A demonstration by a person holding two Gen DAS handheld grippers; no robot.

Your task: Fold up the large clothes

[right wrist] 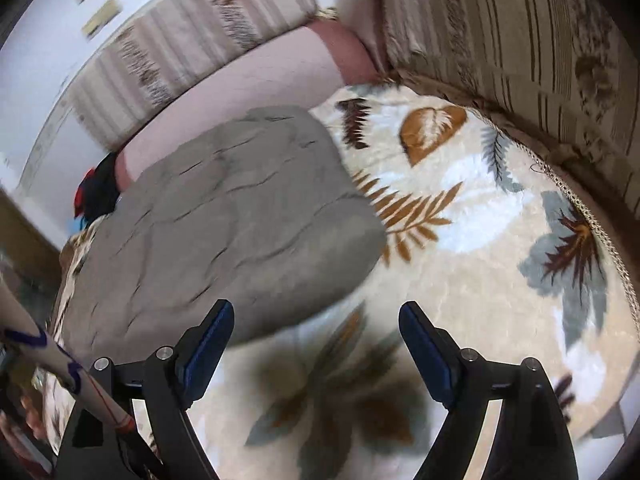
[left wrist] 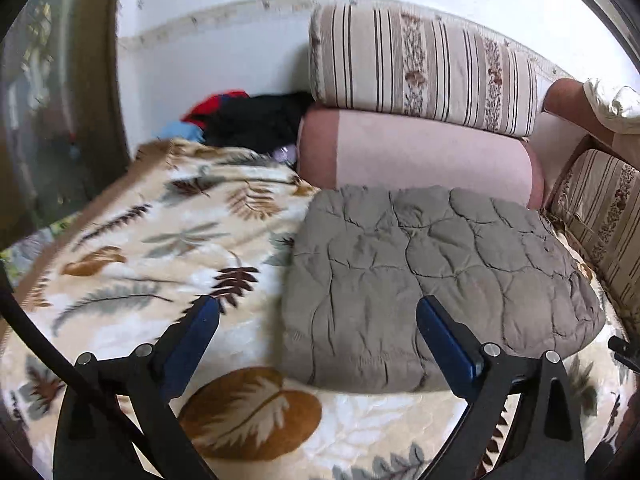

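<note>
A grey quilted padded garment [left wrist: 432,280] lies folded into a thick rectangle on a cream blanket with a leaf print [left wrist: 152,240]. It also shows in the right wrist view [right wrist: 224,216], blurred. My left gripper [left wrist: 318,308] is open and empty, hovering just in front of the garment's near left edge. My right gripper [right wrist: 316,312] is open and empty, above the blanket [right wrist: 460,260] beside the garment's near right corner.
A pink bolster [left wrist: 416,152] and a striped floral cushion [left wrist: 424,68] lie behind the garment. Another striped cushion [left wrist: 600,216] stands at the right. A heap of black, red and blue clothes [left wrist: 248,120] sits at the back left by the wall.
</note>
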